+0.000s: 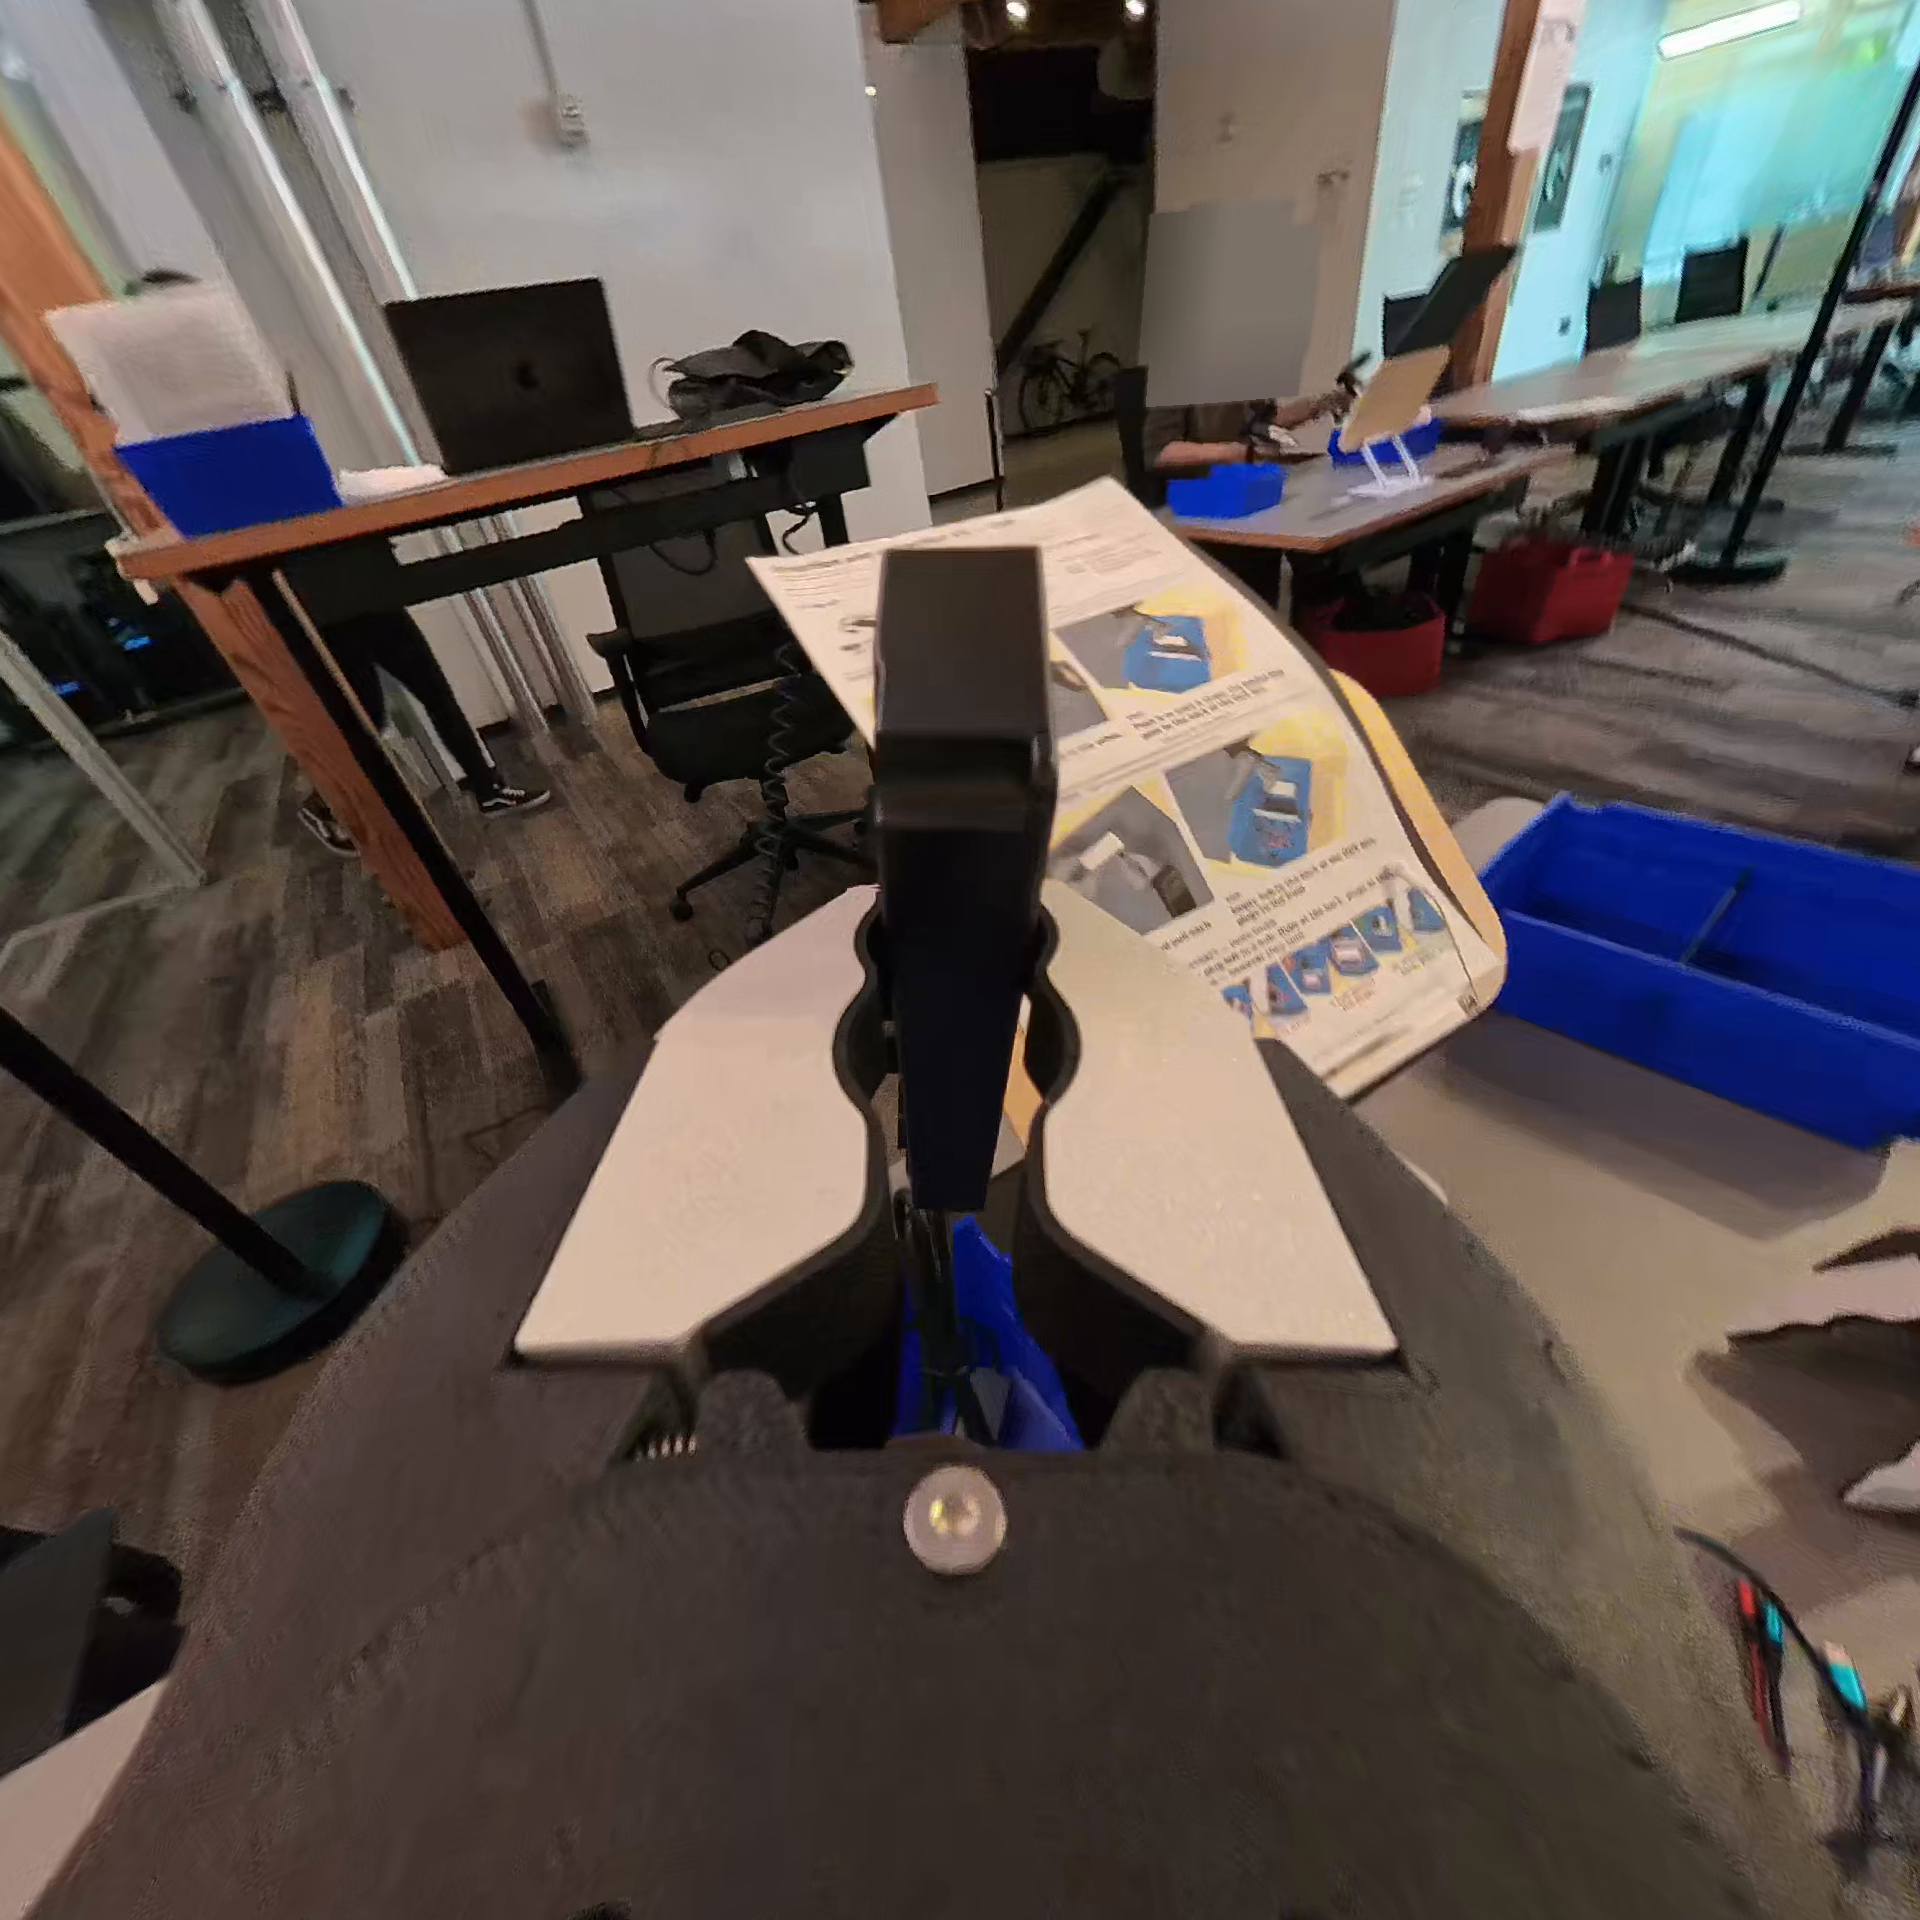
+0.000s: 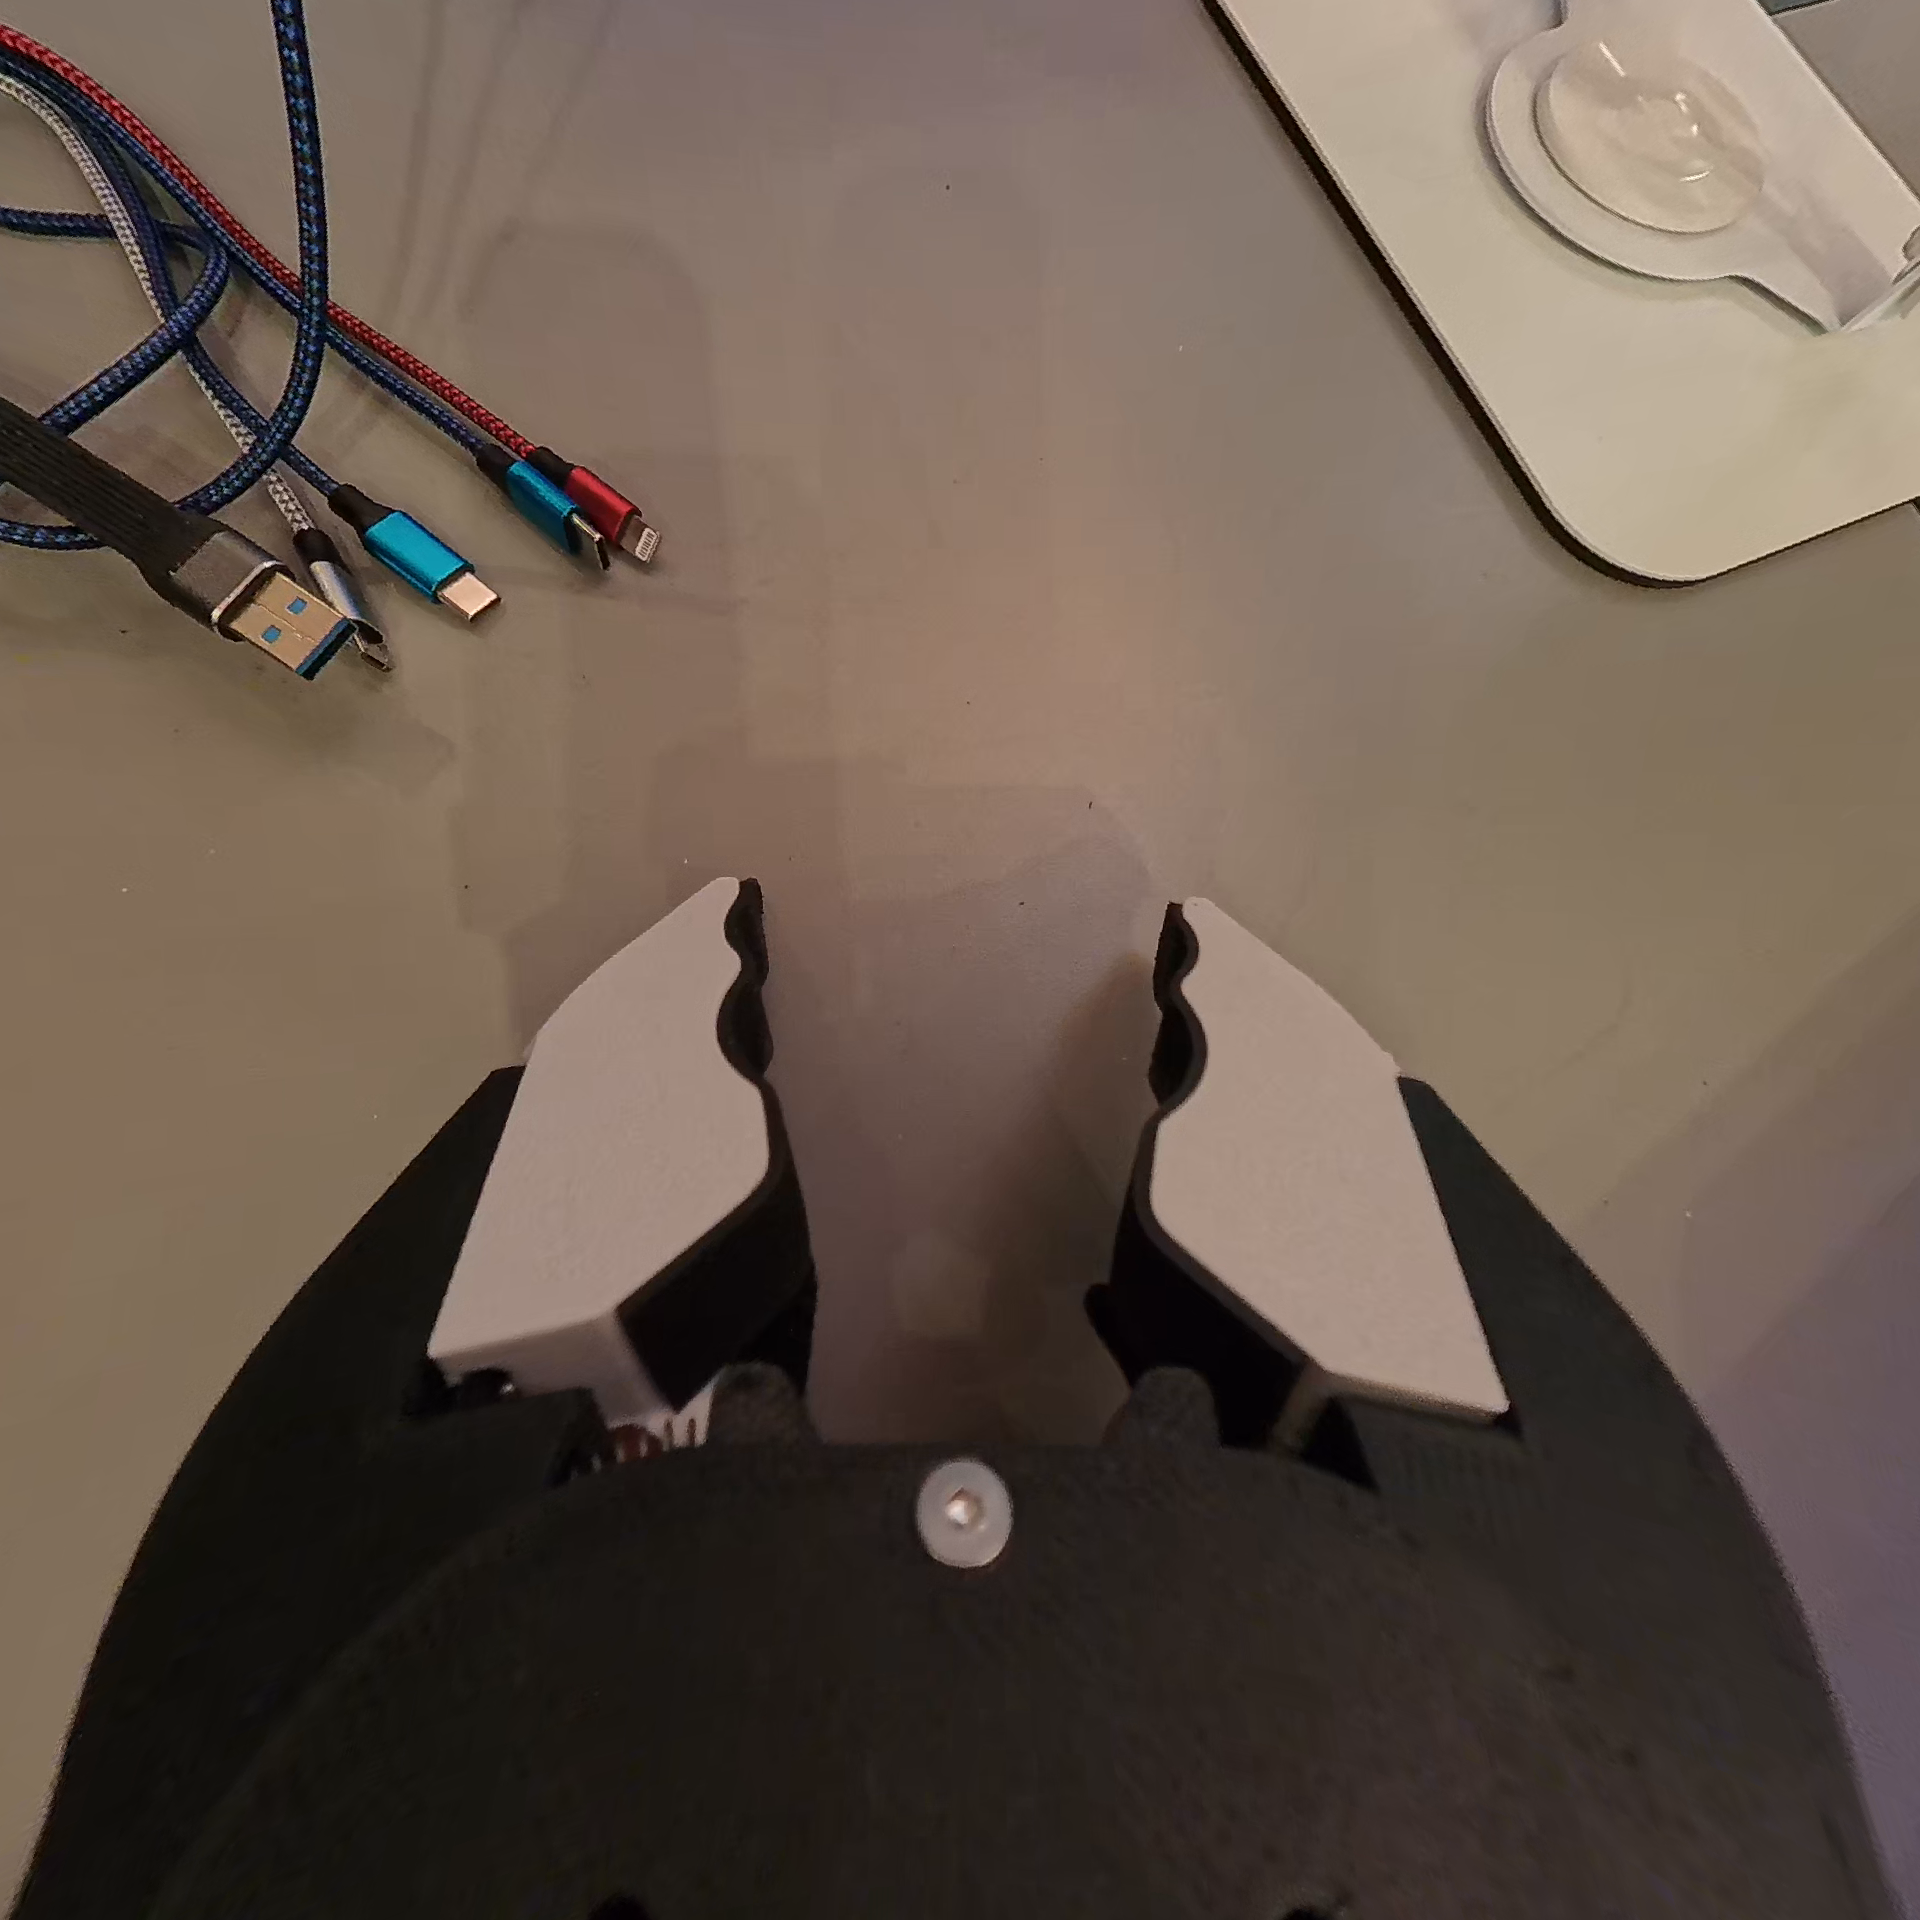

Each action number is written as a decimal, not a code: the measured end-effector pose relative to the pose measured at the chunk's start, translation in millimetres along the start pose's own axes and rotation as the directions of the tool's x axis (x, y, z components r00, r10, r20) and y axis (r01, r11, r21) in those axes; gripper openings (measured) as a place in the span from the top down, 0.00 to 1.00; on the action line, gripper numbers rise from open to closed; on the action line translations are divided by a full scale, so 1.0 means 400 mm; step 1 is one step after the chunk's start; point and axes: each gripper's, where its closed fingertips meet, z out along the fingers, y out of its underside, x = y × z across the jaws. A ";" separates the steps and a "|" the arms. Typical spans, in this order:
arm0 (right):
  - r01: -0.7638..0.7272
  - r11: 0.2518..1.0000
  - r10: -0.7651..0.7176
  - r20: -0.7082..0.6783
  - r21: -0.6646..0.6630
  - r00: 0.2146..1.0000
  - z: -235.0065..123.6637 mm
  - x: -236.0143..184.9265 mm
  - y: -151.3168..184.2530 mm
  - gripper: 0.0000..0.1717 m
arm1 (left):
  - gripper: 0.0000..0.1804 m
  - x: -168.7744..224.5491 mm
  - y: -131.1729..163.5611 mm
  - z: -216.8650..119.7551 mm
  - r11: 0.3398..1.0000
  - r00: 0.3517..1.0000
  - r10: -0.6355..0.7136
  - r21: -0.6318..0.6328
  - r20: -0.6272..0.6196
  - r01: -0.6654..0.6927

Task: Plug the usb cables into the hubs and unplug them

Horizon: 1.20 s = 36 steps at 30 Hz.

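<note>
In the left wrist view my left gripper [image 1: 958, 935] is shut on a black USB hub [image 1: 961, 831]. The hub stands upright between the pads and sticks out well past the fingertips, lifted off the table. A thin black cable [image 1: 935, 1288] hangs down from it between the fingers. In the right wrist view my right gripper [image 2: 964, 904] is open and empty, just above the grey table [image 2: 1039, 520]. A bundle of braided USB cables [image 2: 312, 343] lies at the upper left, with a grey USB-A plug [image 2: 272, 615], blue plugs [image 2: 421, 556] and a red plug [image 2: 613, 511] fanned out.
A blue bin [image 1: 1714, 966] sits right of the left gripper, with an instruction sheet on a board [image 1: 1247, 790] behind the hub. A white plate with a clear suction cup [image 2: 1652, 208] lies at the right wrist view's upper right. Cable ends [image 1: 1808, 1683] show at the lower right. There is about 55 cm between the tips of the two grippers. Measured from the fingertips, the red plug [image 2: 613, 511] is 8 cm or so from the right gripper and 50 cm from the left.
</note>
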 end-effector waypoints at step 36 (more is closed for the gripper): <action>-0.233 0.960 0.249 -0.095 0.154 0.964 -0.110 0.119 0.008 0.55 | 0.87 0.931 0.506 0.186 0.510 0.544 0.719 -0.204 -0.433 -0.836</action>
